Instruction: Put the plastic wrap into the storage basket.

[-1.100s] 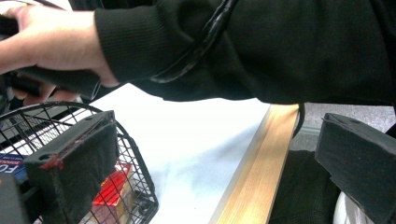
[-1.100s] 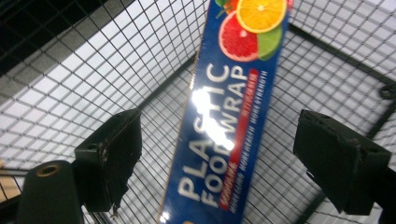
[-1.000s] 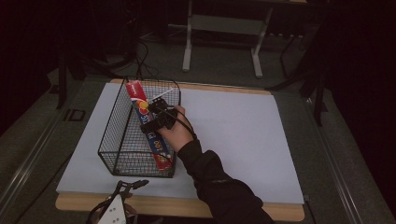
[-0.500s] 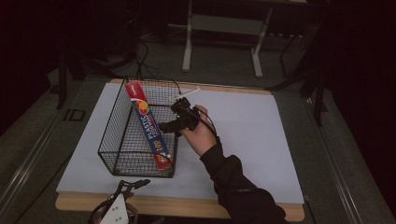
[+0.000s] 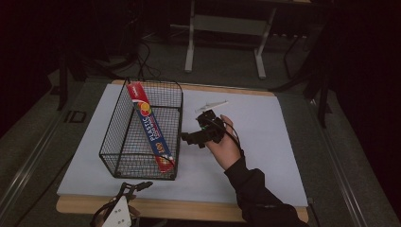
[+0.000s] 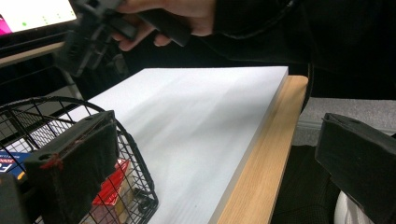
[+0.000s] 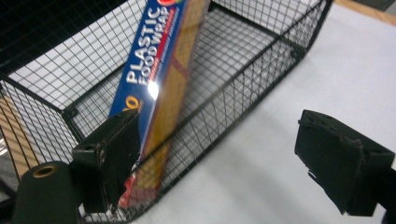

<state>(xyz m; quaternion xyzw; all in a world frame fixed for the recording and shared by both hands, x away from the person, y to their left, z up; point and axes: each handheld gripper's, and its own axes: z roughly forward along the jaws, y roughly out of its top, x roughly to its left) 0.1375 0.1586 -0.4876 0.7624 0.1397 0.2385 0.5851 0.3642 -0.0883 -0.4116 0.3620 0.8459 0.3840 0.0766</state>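
- Your right gripper (image 5: 190, 138) hangs just beside the wire basket (image 5: 124, 163), jaws spread, recently widening, nothing between them.
- The plastic wrap box (image 5: 150, 126) leans inside the basket.
- Your left gripper (image 5: 135, 187), jaws spread, sits near the basket's front.

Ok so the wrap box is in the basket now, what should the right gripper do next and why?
Probably draw the right gripper a little further from the wire basket. Its jaws have just been opening, with nothing between them, and the plastic wrap box lies slanted inside the basket, so the placing looks done.
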